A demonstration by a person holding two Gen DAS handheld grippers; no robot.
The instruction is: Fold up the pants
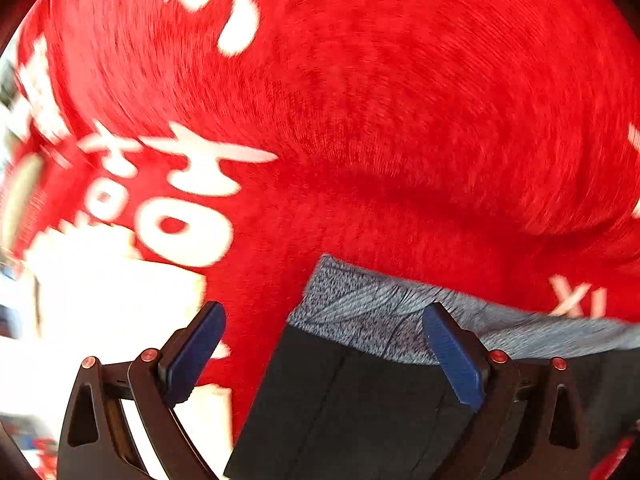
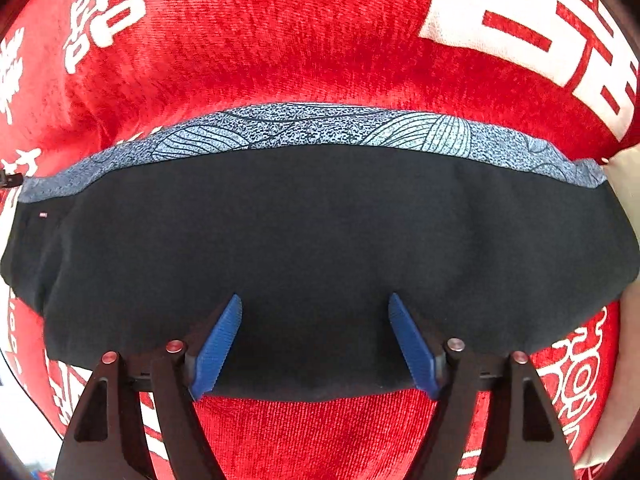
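Pants lie folded on a red cloth, both grippers released

Pants (image 2: 320,240) of black fabric lie flat on a red cloth (image 2: 320,52) with white printed characters. A grey-blue patterned waistband (image 2: 312,128) runs along their far edge, and their near edge is a smooth fold.

In the left wrist view, which is blurred, the left hand-held gripper (image 1: 324,354) points down with its blue pads wide apart. Its left pad is over the red cloth. Its right pad is over the corner of the pants (image 1: 360,400), where the waistband (image 1: 360,308) ends. No fabric is pinched between the pads, so this gripper is released. A white area shows at the left edge, but I cannot tell what it is.

In the right wrist view, the right hand-held gripper (image 2: 316,346) also points down, over the near folded edge of the pants. Its blue pads stand apart and press on nothing. Only flat black fabric shows between them.
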